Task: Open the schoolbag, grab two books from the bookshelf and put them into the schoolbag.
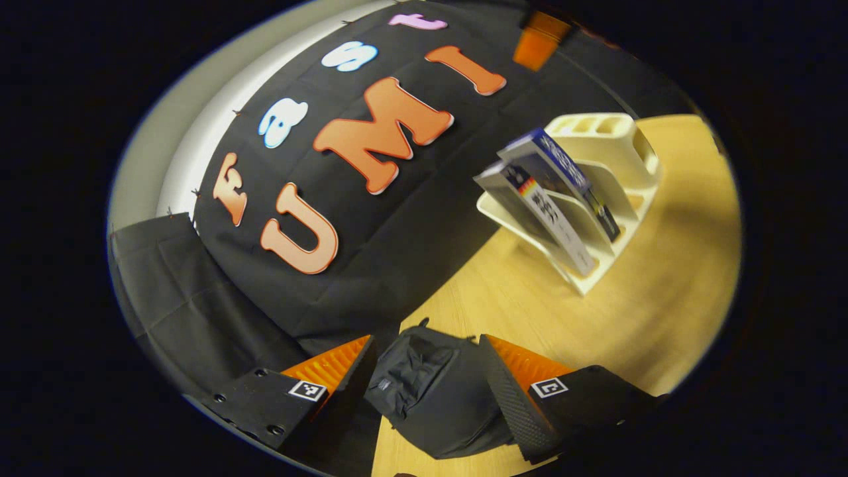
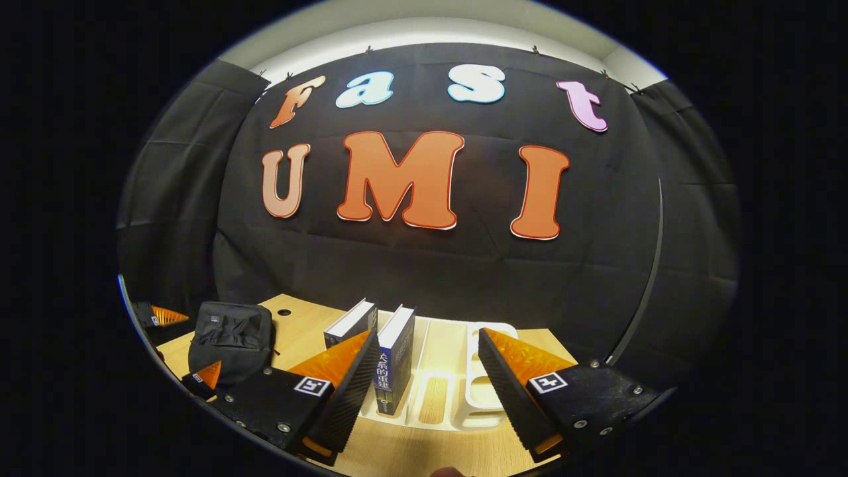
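A small black schoolbag stands on the wooden table, right in front of my left gripper, whose fingers are spread open on either side of it without pressing. A cream bookshelf farther right holds two leaning books: a pale-covered one and a blue one. In the right gripper view, my right gripper is open and faces the bookshelf. The blue book stands just beyond its fingers, and the other book shows behind the left one. The schoolbag is at the left, with the left gripper's fingers flanking it.
The booth's black cloth wall closes off the back and sides of the table. The shelf's right-hand slots hold nothing. Bare table lies in front of the shelf, and a small cable hole sits behind the bag.
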The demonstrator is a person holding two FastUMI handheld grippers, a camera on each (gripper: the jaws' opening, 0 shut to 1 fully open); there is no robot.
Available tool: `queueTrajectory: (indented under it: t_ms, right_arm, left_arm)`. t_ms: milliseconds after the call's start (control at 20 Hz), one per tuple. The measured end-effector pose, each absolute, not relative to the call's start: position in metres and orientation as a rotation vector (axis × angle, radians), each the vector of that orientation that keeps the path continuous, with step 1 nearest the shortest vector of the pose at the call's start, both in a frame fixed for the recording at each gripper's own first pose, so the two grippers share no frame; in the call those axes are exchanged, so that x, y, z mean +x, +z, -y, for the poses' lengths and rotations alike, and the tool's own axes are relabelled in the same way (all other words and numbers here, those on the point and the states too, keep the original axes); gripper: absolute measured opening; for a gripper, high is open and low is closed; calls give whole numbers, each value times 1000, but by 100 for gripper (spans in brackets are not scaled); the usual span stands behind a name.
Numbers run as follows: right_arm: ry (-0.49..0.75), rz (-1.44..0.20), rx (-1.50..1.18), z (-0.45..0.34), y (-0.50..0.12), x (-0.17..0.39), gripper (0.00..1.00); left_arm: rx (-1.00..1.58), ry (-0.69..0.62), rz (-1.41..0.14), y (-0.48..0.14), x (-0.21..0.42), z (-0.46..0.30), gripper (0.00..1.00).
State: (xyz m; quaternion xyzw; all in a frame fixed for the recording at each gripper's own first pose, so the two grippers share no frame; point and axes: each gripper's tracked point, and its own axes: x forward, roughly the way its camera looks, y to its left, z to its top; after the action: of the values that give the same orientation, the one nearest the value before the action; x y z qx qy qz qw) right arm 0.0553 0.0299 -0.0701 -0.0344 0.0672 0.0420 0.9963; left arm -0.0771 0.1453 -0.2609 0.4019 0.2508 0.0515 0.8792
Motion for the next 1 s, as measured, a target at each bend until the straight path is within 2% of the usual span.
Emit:
queueTrajectory:
  t_ms: [250,500,750,900,950,1000]
  right_arm:
    - [79,-142,-79,-16,-76,55,93]
    - [83,-136,-84,-4,-74,57,93]
    - [98,-127,-88,1,-70,56,93]
    - [120,-129,-87,-2,-69,54,93]
    - [128,-129,-89,-3,-68,53,93]
    - [135,-128,-93,-5,-67,53,93]
  left_arm:
    - [950,91,-727,-334,-114,-180,95]
    - [950,135,-861,-371,-136,-206,96]
    - [971,189,-937,-385,-131,-228,95]
    - [1004,165,-945,-388,-116,-232,95]
    - [1010,156,-954,-388,-114,-234,90]
    - [1007,134,-960,-389,-112,-235,94]
